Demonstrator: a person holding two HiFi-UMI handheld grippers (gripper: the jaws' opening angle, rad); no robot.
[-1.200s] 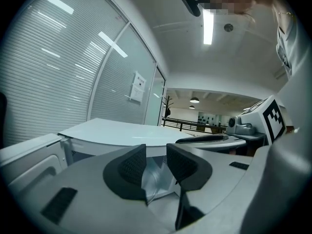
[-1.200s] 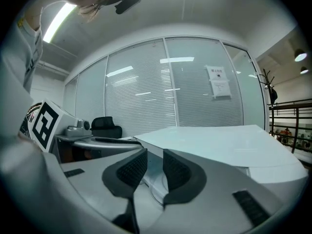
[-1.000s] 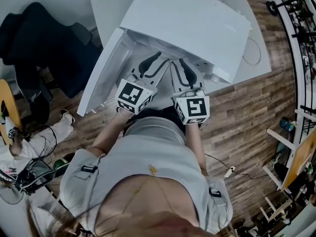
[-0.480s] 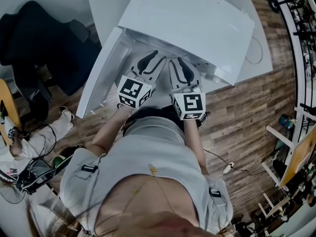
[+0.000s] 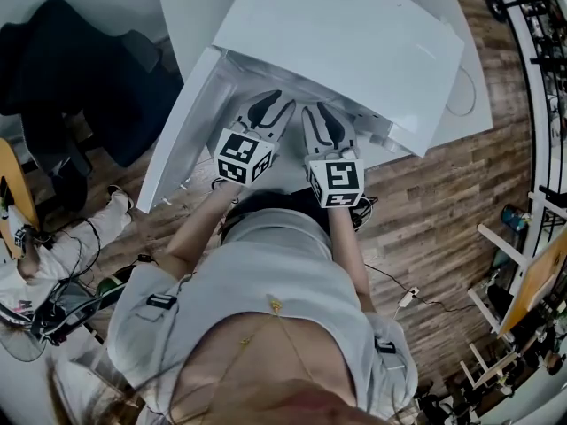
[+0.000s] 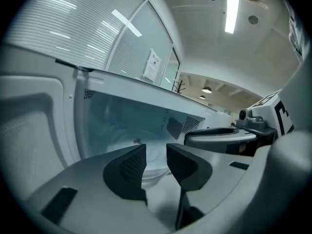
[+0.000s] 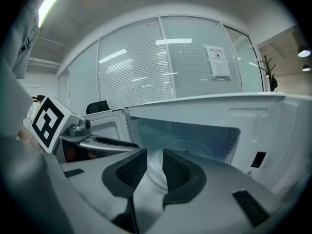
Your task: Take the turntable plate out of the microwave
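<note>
nearest item: your pale shirt (image 5: 266,299), on the near side of the microwave (image 5: 337,42).

your left gripper (image 6: 156,152): at the microwave's open front, towards the door side. its marker cube (image 5: 242,156) faces up at you. the jaws are released, with a clear gap between the dark ribbed pads (image 6: 130,165) and nothing pressed by either pad.

your right gripper (image 7: 154,157): at the microwave's open front, just beside the left one and on the side away from the door. its marker cube (image 5: 335,180) is on top. the jaws are released, a narrow gap shows between them, and the pads touch nothing.

door (image 5: 182,131): swung wide open at the microwave's left as you face it.

turntable plate (image 7: 195,145): lying flat on the floor inside the microwave, beyond both sets of jaws. you can see its rim through each gap, and neither gripper holds it.

table (image 5: 190,7): white, under the microwave and running on behind it.

wooden floor (image 5: 443,202): to the right of the microwave and below it.

dark chair (image 5: 80,69): well to the left of the microwave, past the open door.

blinds (image 7: 146,67): behind the microwave, behind glass, with a paper notice (image 7: 218,61) fixed on the glass.
</note>
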